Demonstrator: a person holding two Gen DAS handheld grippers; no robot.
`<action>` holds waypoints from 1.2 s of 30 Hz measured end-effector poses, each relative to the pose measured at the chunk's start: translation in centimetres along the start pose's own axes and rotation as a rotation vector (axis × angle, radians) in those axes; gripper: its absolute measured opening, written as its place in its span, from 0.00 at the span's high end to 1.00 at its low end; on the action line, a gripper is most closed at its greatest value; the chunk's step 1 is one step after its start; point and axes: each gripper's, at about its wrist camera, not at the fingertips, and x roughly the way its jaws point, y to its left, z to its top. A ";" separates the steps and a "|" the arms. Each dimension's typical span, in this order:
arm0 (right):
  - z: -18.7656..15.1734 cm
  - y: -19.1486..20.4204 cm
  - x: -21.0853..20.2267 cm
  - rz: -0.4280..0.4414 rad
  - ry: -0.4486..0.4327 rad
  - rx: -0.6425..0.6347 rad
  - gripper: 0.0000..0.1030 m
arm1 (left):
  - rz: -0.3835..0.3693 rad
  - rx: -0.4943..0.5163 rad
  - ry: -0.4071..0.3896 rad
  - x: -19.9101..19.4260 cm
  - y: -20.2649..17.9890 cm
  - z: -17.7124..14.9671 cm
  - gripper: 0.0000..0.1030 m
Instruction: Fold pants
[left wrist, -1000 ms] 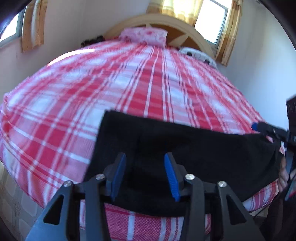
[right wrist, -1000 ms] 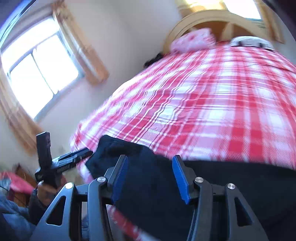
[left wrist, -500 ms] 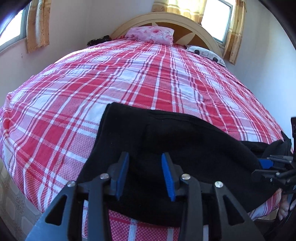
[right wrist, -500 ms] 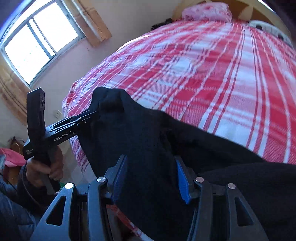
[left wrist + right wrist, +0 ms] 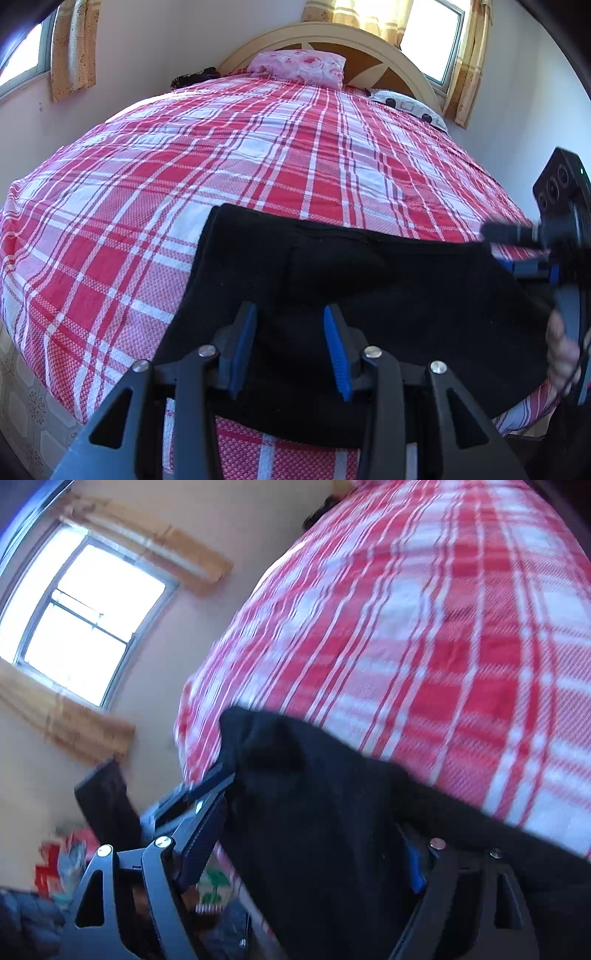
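My left tool (image 5: 290,347) points down at the black pants (image 5: 369,295), which lie folded on the near edge of the bed (image 5: 221,177). Its blue pads (image 5: 242,347) stand partly apart with black cloth bunched between them; I think they pinch a fold, though the dark cloth hides the contact. My right tool (image 5: 306,849) is opening its jaws wide, the pants spread in the gap and over its right finger, its left finger clear of the cloth. From there the view is blurred. Ahead of my left tool, a pink pillow (image 5: 299,66) rests by the headboard (image 5: 388,44).
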 end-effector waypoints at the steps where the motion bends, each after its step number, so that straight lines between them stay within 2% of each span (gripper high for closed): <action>1: 1.0 -0.6 -1.2 0.014 -0.046 0.023 0.19 | -0.009 -0.004 0.003 0.0 0.2 0.1 0.60; 4: 3.0 -3.1 -3.1 0.159 -0.100 0.154 0.20 | -0.043 -0.028 0.012 0.2 0.6 0.4 0.60; 7: 4.0 -5.3 -2.8 0.199 -0.107 0.228 0.20 | -0.040 -0.012 0.015 0.5 0.3 0.5 0.60; 9: 4.3 -6.7 -1.3 0.193 -0.055 0.254 0.22 | -0.020 0.025 0.013 0.6 -0.1 0.5 0.60; 12: 4.3 -8.5 -1.3 0.253 -0.002 0.284 0.42 | -0.032 0.024 0.016 0.5 0.1 0.5 0.60; 13: 4.3 -9.1 -1.9 0.304 0.001 0.314 0.44 | -0.033 0.016 0.020 0.4 0.2 0.7 0.60; 14: 4.2 -9.6 -3.5 0.285 -0.044 0.336 0.44 | -0.032 0.010 0.022 0.4 0.3 0.9 0.60; 17: 3.4 -10.5 -9.9 0.104 -0.259 0.347 0.42 | -0.009 0.023 0.029 0.0 -0.1 1.5 0.60; 18: 2.7 -10.5 -11.4 0.065 -0.301 0.358 0.42 | 0.002 0.036 0.020 -0.2 -0.4 1.7 0.60; 19: 2.7 -10.5 -11.4 0.065 -0.301 0.358 0.42 | 0.003 0.047 0.007 -0.4 -0.7 1.9 0.59; 20: 0.5 -9.7 -14.1 -0.027 -0.351 0.353 0.42 | -0.011 0.058 -0.010 -0.8 -1.3 2.1 0.57; 24: -5.3 -7.3 -19.4 -0.265 -0.450 0.286 0.42 | -0.097 0.067 -0.046 -1.1 -3.2 2.5 0.49; 27: -8.7 -6.5 -25.9 -0.473 -0.561 0.240 0.42 | -0.076 0.066 -0.051 0.1 -4.6 2.7 0.42; 29: -9.7 -8.1 -30.8 -0.578 -0.621 0.297 0.42 | -0.057 0.039 0.002 1.7 -4.8 2.5 0.42; 30: -9.9 -9.5 -32.8 -0.613 -0.638 0.338 0.42 | -0.055 0.005 0.064 3.1 -4.4 2.1 0.42; 33: -9.8 -13.0 -38.2 -0.742 -0.675 0.426 0.42 | -0.034 0.014 0.019 3.3 -4.7 1.3 0.39; 36: -7.5 -16.4 -41.0 -0.862 -0.635 0.435 0.42 | 0.014 0.060 0.015 3.4 -5.9 1.0 0.32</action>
